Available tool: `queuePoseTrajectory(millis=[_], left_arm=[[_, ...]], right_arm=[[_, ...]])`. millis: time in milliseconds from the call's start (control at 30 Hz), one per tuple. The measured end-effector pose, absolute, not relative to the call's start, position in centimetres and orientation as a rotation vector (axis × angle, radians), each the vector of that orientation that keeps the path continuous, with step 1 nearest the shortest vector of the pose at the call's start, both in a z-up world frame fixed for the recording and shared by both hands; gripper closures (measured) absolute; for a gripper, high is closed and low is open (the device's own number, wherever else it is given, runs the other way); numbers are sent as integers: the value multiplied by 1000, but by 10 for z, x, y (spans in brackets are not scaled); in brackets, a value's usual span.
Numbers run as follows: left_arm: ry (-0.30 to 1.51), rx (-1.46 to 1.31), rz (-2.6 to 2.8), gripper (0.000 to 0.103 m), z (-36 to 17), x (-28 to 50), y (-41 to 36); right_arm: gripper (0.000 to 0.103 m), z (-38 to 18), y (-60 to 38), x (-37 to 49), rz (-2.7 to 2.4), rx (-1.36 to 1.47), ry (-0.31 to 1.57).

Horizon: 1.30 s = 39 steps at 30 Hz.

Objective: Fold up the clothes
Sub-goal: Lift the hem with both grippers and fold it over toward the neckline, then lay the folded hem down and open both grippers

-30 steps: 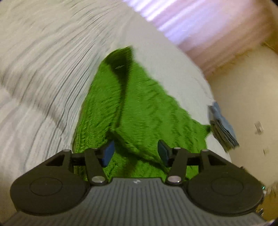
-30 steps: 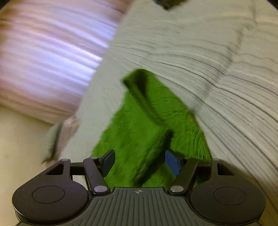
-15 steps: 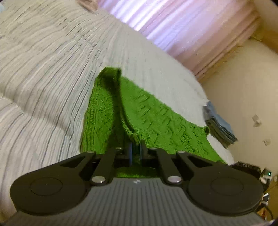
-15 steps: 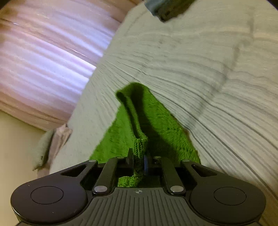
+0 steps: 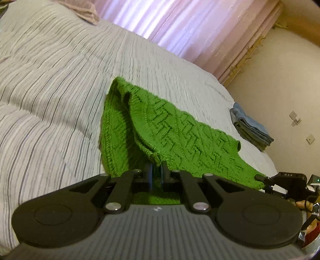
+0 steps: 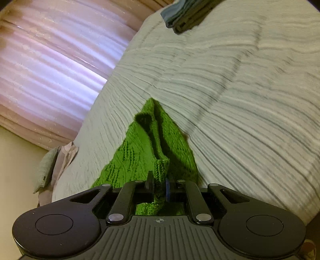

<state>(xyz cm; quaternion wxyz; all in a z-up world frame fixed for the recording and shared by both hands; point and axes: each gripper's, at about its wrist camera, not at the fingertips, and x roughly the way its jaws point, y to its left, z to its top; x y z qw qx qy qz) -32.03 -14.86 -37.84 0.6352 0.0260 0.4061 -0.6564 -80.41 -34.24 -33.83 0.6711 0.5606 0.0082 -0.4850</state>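
A green knitted garment (image 5: 176, 138) lies on a striped grey bedspread (image 5: 50, 84). My left gripper (image 5: 156, 170) is shut on a folded edge of it near me, and the fabric rises from the bed to the jaws. In the right wrist view the same green garment (image 6: 160, 144) runs away from me to a point. My right gripper (image 6: 160, 180) is shut on a ribbed edge of it, which hangs between the jaws. The other gripper's black body (image 5: 288, 182) shows at the right edge of the left wrist view.
A stack of folded blue-grey clothes (image 5: 250, 128) lies near the bed's right edge, and shows at the top of the right wrist view (image 6: 186, 14). A pink pillow (image 5: 82, 10) lies at the head of the bed. Pink curtains (image 5: 190, 26) hang behind the bed.
One second ago both grippers were open over the garment. Both have closed on its edges and have lifted the fabric a little since then.
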Motion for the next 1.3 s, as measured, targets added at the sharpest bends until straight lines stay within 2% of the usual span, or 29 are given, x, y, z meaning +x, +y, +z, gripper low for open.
queuePoseTrajectory(millis=[200,400,467,500,533,767,800,867,967,1067,1133,1300], left_arm=[[917,182,-1473,98,-398,-329,-141],[940,270,-1485,95,-398,-329,-143],[936,287,-1493,95,-386,-325,-142],[931,293,-1497,94,-380,-324,-141],[926,299,-1501,94,-374,-322,-140],[751,315,-1565,94,-341,-340,-152],[751,345,-1570,94,-347,-345,-158],[769,428,-1569,93,-364,-356,-170],[792,521,-1543,93,-395,-362,-171],[822,486,-1555,92,-393,-348,-168],[814,436,-1549,92,-379,-333,-173],[625,353,-1528,93,-335,-314,-214]], right_arm=[[95,-350,-336,-801,-1114,1275,33],[94,-352,-326,-781,-1135,1080,220],[74,-340,-324,-774,-1156,990,285],[54,-330,-321,-771,-1194,927,305],[46,-321,-317,-768,-1223,859,314],[47,-302,-310,-738,-1216,628,350],[48,-306,-310,-731,-1195,600,373],[57,-321,-309,-716,-1153,569,436],[58,-347,-306,-704,-1112,535,550],[58,-352,-305,-703,-1062,511,612],[58,-336,-318,-709,-1053,510,570],[58,-296,-363,-708,-1071,422,457]])
